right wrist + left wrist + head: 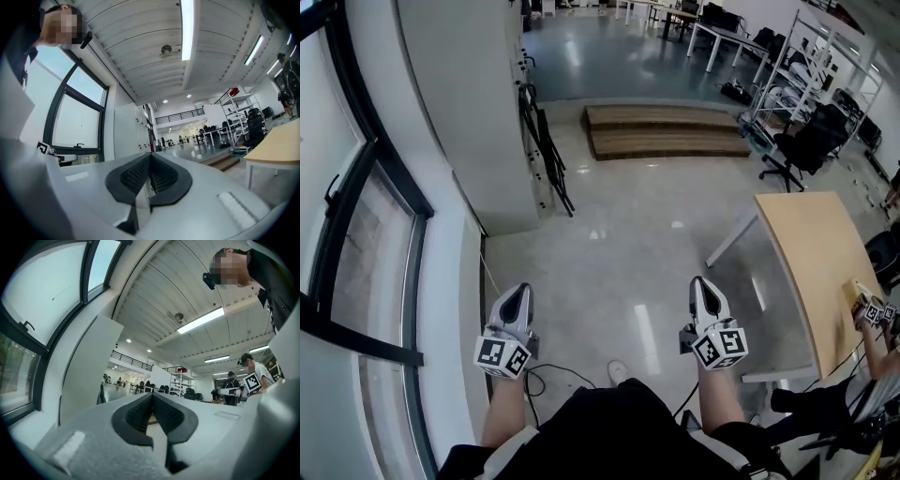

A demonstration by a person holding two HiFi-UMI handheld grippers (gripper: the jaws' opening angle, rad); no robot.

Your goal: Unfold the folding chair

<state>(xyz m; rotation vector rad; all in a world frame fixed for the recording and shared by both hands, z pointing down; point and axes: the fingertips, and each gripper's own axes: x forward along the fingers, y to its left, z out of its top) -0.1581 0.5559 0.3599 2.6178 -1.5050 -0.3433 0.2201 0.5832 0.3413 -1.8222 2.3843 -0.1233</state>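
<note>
The folded black chair leans upright against the white cabinet, far ahead of both grippers; in the left gripper view the chair is a thin dark shape in the distance. My left gripper is held low near my body, its jaws shut with nothing between them. My right gripper is level with it to the right, also shut and empty. Both point forward over the bare grey floor.
A low wooden platform lies beyond the chair. A light wooden table stands at the right, with a black office chair and a shelving rack behind it. Dark-framed windows line the left. A cable runs by my feet.
</note>
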